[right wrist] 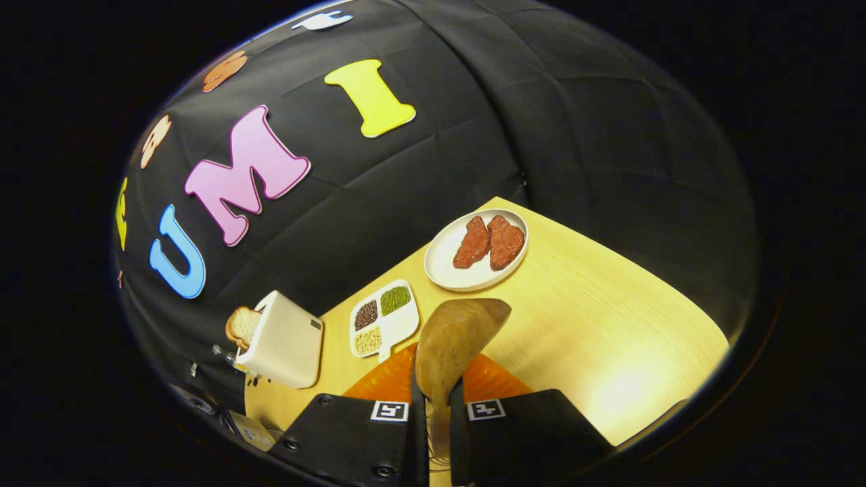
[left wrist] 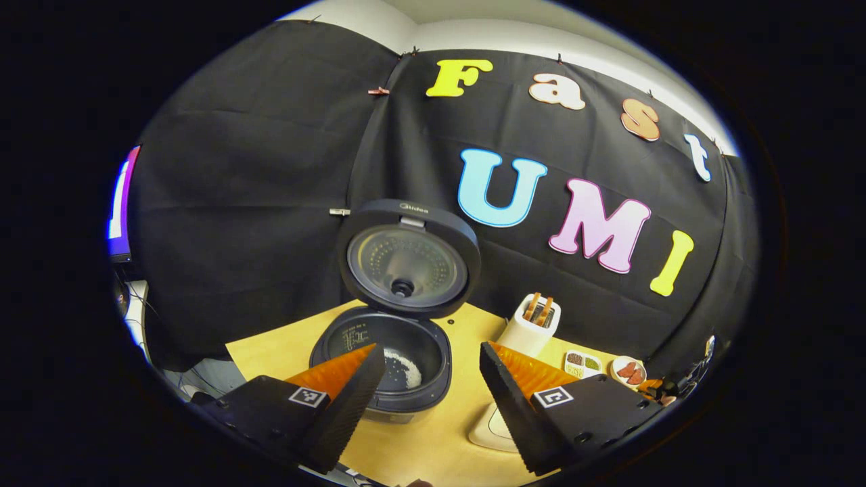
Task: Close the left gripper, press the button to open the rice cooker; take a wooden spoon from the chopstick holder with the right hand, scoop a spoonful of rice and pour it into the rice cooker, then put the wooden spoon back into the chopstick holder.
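Left gripper (left wrist: 426, 379) held wide apart, nothing gripped, at frame bottom before the open rice cooker (left wrist: 385, 365). Right gripper (right wrist: 433, 399) clamped on wooden spoon (right wrist: 453, 345), bowl raised at lower centre above the table (right wrist: 609, 318).

The right gripper (right wrist: 433, 396) has both fingers (right wrist: 467, 419) clamped on the wooden spoon (right wrist: 453, 345), whose bowl rises above the desk (right wrist: 609, 318). Beyond it sit a plate (right wrist: 446, 270) with 2 red pieces, a 3-compartment dish (right wrist: 399, 325) and a toaster (right wrist: 284, 341) holding bread.
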A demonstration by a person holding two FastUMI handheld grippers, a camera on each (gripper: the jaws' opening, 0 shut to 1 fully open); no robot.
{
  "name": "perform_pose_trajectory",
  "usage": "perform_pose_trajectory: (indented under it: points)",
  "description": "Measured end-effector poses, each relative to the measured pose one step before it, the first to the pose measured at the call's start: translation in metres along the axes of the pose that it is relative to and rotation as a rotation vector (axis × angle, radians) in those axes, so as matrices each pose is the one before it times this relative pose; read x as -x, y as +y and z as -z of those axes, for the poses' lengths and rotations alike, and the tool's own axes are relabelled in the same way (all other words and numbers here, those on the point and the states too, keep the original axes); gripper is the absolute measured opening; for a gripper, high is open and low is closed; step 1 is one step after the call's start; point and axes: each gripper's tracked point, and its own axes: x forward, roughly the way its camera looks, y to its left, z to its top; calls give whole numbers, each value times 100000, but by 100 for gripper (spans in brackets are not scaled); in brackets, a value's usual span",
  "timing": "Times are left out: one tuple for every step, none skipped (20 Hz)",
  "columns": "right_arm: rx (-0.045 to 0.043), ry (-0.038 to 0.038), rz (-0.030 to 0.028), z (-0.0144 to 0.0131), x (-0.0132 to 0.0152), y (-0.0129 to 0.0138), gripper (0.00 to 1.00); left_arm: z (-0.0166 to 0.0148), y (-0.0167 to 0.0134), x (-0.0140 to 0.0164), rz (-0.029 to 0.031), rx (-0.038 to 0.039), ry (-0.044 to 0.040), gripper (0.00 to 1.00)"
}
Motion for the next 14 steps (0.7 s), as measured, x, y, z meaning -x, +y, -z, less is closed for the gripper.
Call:
perform_pose_trajectory:
  points:
    - [849, 795, 222, -274, 600, -602, 18, -786, 252, -94, -1177, -590, -2268, 95]
    - [421, 615, -714, 235, -99, 244, 19, -825, 303, -108, -1046, -782, -2517, 95]
    - [725, -864, -688, -12, 39, 276, 19, -803, 95, -126, -95, -911, -2485, 95]
    - [1212, -1236, 370, -153, -177, -34, 20, -823, 33, -165, 197, -1274, -2290, 95]
    - [712, -679, -328, -334, 634, 305, 22, -674, 186, -402, -247, -1544, -1970, 95]
    - [750, -295, -218, -90, 318, 126, 33, -930, 308, -596, -274, -1616, -2297, 95]
    - [1097, -334, -355, 9, 479, 121, 31, -1108, 204, -517, -340, -1675, -2790, 95]
    - [2076, -610, 253, 36, 632, 10, 53, -1204, 106, -488, -47, -2201, -3159, 95]
    - [2415, -887, -236, 409, 48, 322, 76, -922, 50, -487, 152, -2670, -2627, 95]
    - [2890, -1053, 710, -232, 743, -300, 99, -963, 94, -700, 432, -3976, -2580, 95]
    - [2086, -1264, 1030, -332, 1146, -347, 99, -897, 41, -534, 395, -3838, -3033, 95]
    - [1456, -1550, 511, -503, 928, -271, 99, -889, 53, -594, 538, -2791, -2939, 95]
    - [1877, -1605, 333, -423, 1074, -295, 99, -492, -28, -522, 1178, -937, -2028, 95]
    - [2331, -1579, 875, -480, 1098, -441, 99, -275, -161, -471, 1358, 515, -1592, 95]
